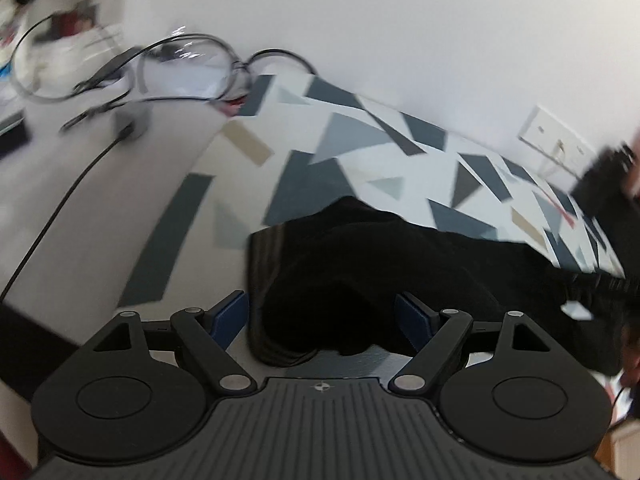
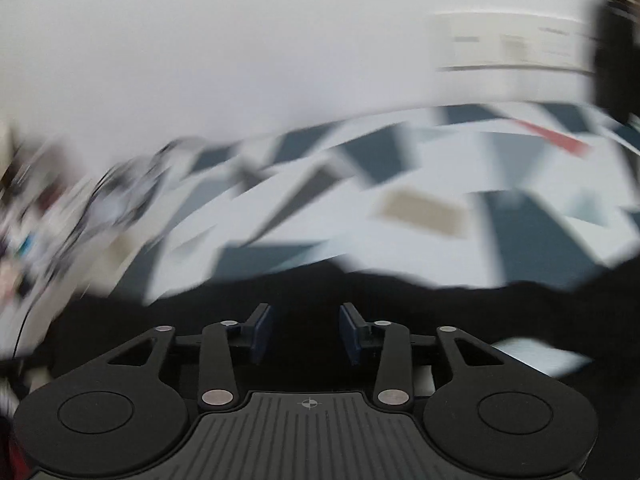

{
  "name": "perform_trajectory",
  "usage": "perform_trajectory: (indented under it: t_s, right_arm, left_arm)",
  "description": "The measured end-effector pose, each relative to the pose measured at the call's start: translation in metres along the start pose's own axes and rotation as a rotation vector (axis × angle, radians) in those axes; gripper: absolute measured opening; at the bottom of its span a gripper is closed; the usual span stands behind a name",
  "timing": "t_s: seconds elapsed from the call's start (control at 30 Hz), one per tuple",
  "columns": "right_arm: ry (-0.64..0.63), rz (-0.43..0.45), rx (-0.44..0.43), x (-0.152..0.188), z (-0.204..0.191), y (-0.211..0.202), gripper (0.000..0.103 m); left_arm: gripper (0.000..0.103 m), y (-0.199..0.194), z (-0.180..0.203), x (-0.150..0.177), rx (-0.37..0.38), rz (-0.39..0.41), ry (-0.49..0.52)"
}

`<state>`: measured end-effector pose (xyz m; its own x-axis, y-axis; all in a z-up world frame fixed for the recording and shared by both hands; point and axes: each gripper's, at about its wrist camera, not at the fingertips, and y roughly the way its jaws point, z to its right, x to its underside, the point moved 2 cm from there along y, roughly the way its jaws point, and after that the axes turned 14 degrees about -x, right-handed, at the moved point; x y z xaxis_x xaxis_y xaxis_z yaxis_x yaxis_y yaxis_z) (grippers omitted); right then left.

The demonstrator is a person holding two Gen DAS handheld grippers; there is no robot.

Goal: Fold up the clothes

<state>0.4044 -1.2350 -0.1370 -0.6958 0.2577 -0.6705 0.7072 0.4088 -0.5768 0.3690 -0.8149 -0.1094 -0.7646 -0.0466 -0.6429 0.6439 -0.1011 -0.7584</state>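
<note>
Black garment (image 1: 360,264) lies bunched on my tabletop's geometric-print cloth (image 1: 360,136), a ribbed edge turned up at its left. My left claw (image 1: 320,316) is spread wide, its pads (image 1: 230,314) flanking the nearest fold without pinching it. My right claw (image 2: 306,334) hangs parted over the dark fabric (image 2: 320,292), the view badly blurred.

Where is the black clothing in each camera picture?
Left wrist: the black garment fills the lower middle, lying between the left gripper's open fingers.
Right wrist: a blurred dark band across the lower middle, around the right gripper.
Shared landmark: the triangle-patterned cloth beneath it.
</note>
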Motion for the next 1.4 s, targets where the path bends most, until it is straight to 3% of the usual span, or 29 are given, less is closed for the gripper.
perform_trajectory:
  t_s: [0.1,0.17,0.23,0.27,0.37,0.43,0.57,0.73,0.87,0.93,0.97,1.07,1.13,1.3,1.4]
  right_arm:
    - [-0.069,-0.086,-0.058,0.005,-0.020,0.033,0.046]
    - [-0.079,-0.142,-0.061,0.009,-0.026,0.050,0.038]
    - [-0.098,-0.169,-0.060,0.013,-0.031,0.054,0.005]
    - [-0.109,-0.170,-0.064,0.014,-0.035,0.053,0.003]
    - [-0.150,-0.139,-0.089,0.017,-0.045,0.034,0.002]
    - [-0.183,-0.109,-0.123,0.017,-0.052,0.019,0.002]
    - [-0.270,-0.083,-0.171,0.026,-0.065,-0.014,0.002]
    - [-0.321,-0.122,-0.237,0.052,-0.072,-0.041,0.001]
    - [-0.203,-0.202,-0.323,0.075,-0.061,-0.048,0.001]
    - [-0.179,-0.234,-0.318,0.083,-0.055,-0.050,0.001]
    - [-0.167,-0.250,-0.316,0.086,-0.052,-0.051,0.001]
    - [-0.149,-0.284,-0.310,0.085,-0.046,-0.056,0.007]
    - [-0.142,-0.280,-0.313,0.073,-0.042,-0.061,0.019]
    - [-0.167,-0.201,-0.313,0.020,-0.043,-0.052,0.025]
    - [-0.276,-0.195,-0.285,-0.005,-0.063,-0.019,0.035]
  left_arm:
    - [0.082,-0.008,-0.007,-0.003,0.010,0.017,-0.014]
    - [0.082,-0.014,-0.010,-0.007,0.027,0.021,-0.024]
    - [0.082,-0.018,-0.013,-0.012,0.048,0.014,-0.044]
    - [0.082,-0.019,-0.012,-0.015,0.032,0.004,-0.030]
    - [0.082,-0.017,0.004,-0.027,-0.082,0.006,0.062]
    - [0.082,-0.015,0.011,-0.037,-0.043,0.003,0.050]
    - [0.082,0.007,0.025,-0.060,0.040,-0.100,-0.049]
    - [0.082,0.051,0.055,-0.074,-0.046,-0.233,-0.055]
    - [0.081,0.075,0.074,-0.064,-0.112,-0.302,-0.052]
    - [0.061,0.080,0.078,-0.053,-0.141,-0.315,-0.043]
    - [0.044,0.081,0.079,-0.048,-0.147,-0.315,-0.041]
    - [0.022,0.065,0.073,-0.039,-0.112,-0.248,-0.048]
    - [0.018,0.048,0.063,-0.034,-0.072,-0.218,-0.075]
    - [0.016,0.011,0.036,-0.012,0.019,-0.180,-0.115]
    - [0.016,-0.001,0.025,0.003,0.084,-0.179,-0.126]
